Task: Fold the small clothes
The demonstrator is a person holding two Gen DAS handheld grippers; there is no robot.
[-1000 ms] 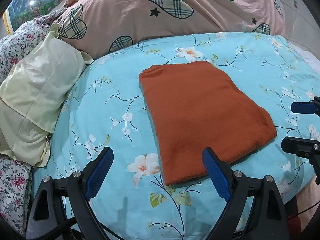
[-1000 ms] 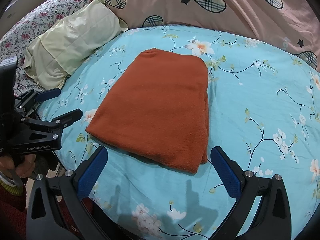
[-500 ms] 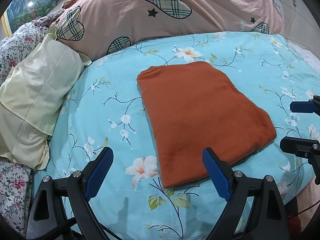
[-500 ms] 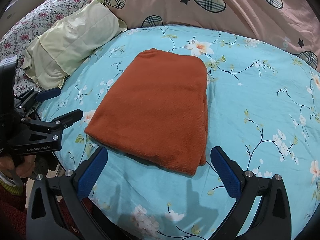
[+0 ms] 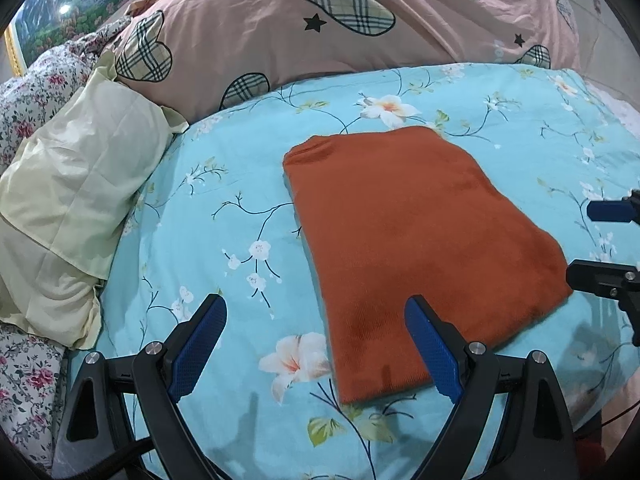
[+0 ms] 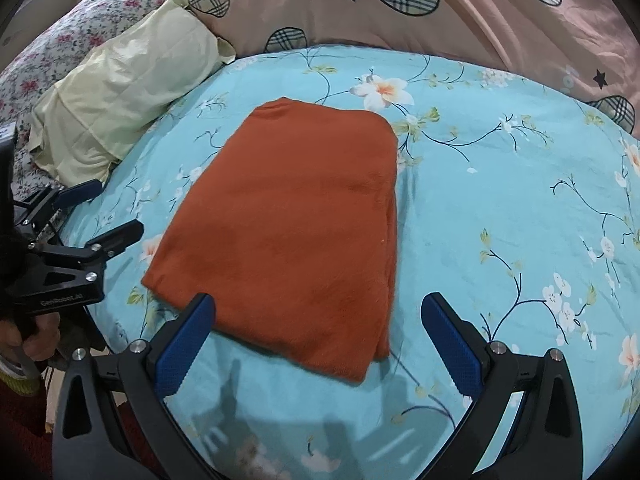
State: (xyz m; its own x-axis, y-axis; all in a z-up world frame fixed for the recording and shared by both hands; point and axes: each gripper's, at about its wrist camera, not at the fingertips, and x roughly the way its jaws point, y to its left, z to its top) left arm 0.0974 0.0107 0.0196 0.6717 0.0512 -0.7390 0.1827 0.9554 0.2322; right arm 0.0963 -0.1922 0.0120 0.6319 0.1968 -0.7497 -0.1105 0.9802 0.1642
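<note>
A folded orange-brown garment [image 5: 416, 236] lies flat on the turquoise floral bedsheet [image 5: 224, 216]; it also shows in the right wrist view [image 6: 296, 232]. My left gripper [image 5: 316, 320] is open and empty, just in front of the garment's near left corner, above the sheet. My right gripper [image 6: 316, 318] is open and empty, just in front of the garment's near edge. Each gripper shows in the other's view: the right one [image 5: 608, 240] by the garment's right side, the left one [image 6: 92, 216] by its left side.
A pale yellow pillow [image 5: 68, 188] lies at the left. A pink quilt with plaid hearts [image 5: 360, 20] is piled behind the garment. A floral blanket [image 5: 24, 92] lies at the far left. The bed's edge runs below both grippers.
Both grippers have drawn a little closer to the garment's near edge. The garment has not moved and both grippers stay open.
</note>
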